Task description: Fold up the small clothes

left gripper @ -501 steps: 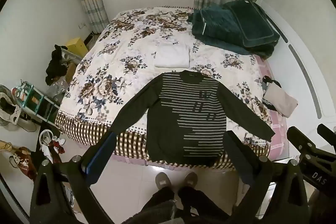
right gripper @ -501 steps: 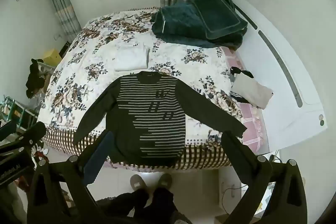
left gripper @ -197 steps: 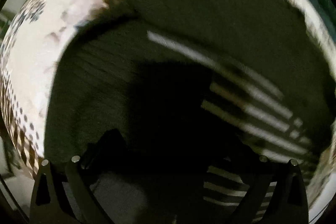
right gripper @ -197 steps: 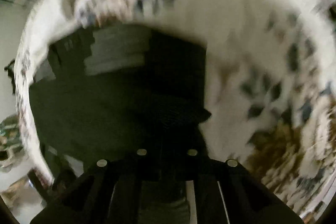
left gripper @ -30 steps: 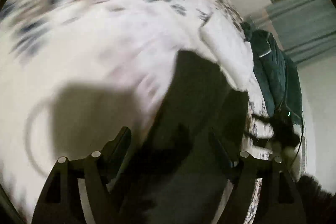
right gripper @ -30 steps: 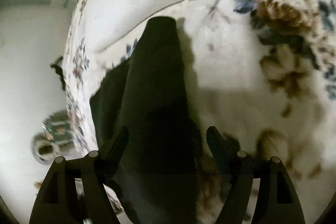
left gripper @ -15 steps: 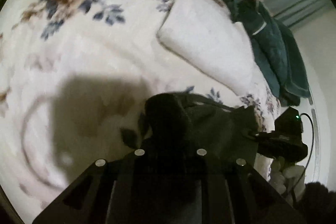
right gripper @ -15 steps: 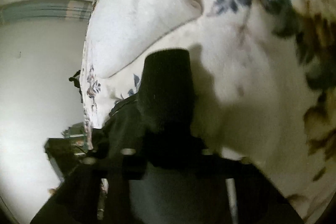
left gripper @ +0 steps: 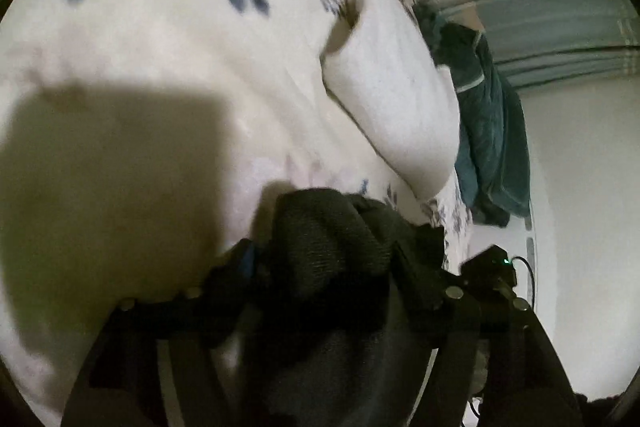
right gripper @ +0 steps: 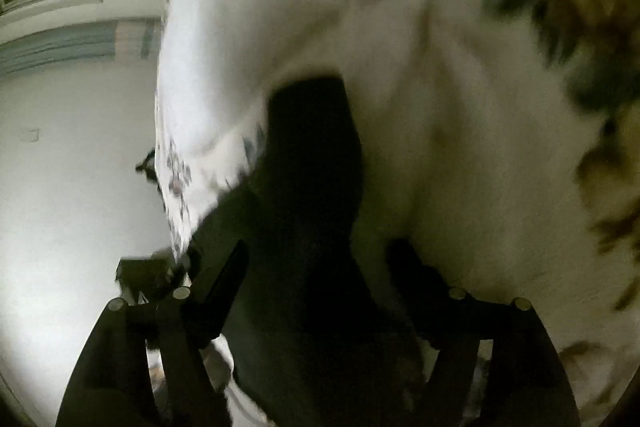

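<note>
Lying on the bed is the dark sweater, bunched up in a soft lump on the flowered bedspread.

From the left wrist camera, the left gripper has its fingers apart, one on each side of the dark lump. The cloth sits between them and pokes up past their tips. I cannot tell if the fingers touch it. A big shadow falls on the bedspread to the left of the lump. Just past the sweater, farther up the bed, lies a folded white cloth. It is near the sweater but not on it. Beyond that, at the far side of the bed, a dark green blanket is piled up. Striped curtains hang behind it. The right gripper's body shows low on the right side, with a tiny green light on it.

From the right wrist camera, the picture is blurry. The right gripper also has its fingers wide apart. A long strip of the sweater runs up between them. The white cloth lies past its end. A white wall shows on the left.
</note>
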The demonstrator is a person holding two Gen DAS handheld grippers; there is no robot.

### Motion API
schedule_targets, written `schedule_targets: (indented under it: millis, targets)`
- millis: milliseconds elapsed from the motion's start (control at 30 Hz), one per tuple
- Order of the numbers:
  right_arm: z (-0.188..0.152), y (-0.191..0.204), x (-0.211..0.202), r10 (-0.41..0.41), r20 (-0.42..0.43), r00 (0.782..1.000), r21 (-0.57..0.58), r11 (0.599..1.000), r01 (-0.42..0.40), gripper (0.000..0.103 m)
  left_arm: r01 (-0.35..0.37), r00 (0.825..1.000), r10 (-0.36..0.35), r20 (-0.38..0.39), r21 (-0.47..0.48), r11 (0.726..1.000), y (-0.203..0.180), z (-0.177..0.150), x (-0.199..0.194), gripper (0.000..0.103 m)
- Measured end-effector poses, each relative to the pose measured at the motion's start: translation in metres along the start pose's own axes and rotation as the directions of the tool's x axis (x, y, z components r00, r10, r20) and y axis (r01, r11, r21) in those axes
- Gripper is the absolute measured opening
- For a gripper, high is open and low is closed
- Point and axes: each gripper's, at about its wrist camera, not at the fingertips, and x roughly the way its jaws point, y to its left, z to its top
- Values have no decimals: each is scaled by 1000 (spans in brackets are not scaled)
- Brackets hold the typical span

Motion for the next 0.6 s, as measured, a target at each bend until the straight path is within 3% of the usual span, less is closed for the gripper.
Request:
schedule_targets:
  millis: [67,100,133,167,333,467,533,567,600]
  targets:
    - [-1,4,8,-13,3,1000,-45,999,13,75,4,1000,-3,-17,64,998,-15,2,14,64]
    - [-2,7,10,-16,8,1000,-55,998,16,60,-14,999,17,-30,109,994,-25,3,22,37]
    - [-1,11,13,-19,5,1000,-65,998,19,34,-43,998,50,-49,148,988,-34,4,30,14]
    - [-1,15,15,-40,11,999,-67,997,41,18,-82,994,92,-50,182,980,-43,6,35,14]
    - [7,42,-5,-41,134,990,-70,996,50,10,-126,990,137,-31,243,962,-65,23,27,13]
    - [35,63,-11,-39,193,980,-82,995,56,9,-131,990,139,-11,268,954,-71,62,32,14]
    - [48,67,0,-123,192,974,-74,988,139,10,-172,980,192,-50,267,948,-63,74,52,18]
    - [54,63,9,-166,154,974,-51,983,176,15,-193,973,218,-76,250,949,-58,75,59,25]
    - [56,61,15,-201,119,972,-19,979,205,27,-226,962,252,-100,220,949,-51,75,62,28]
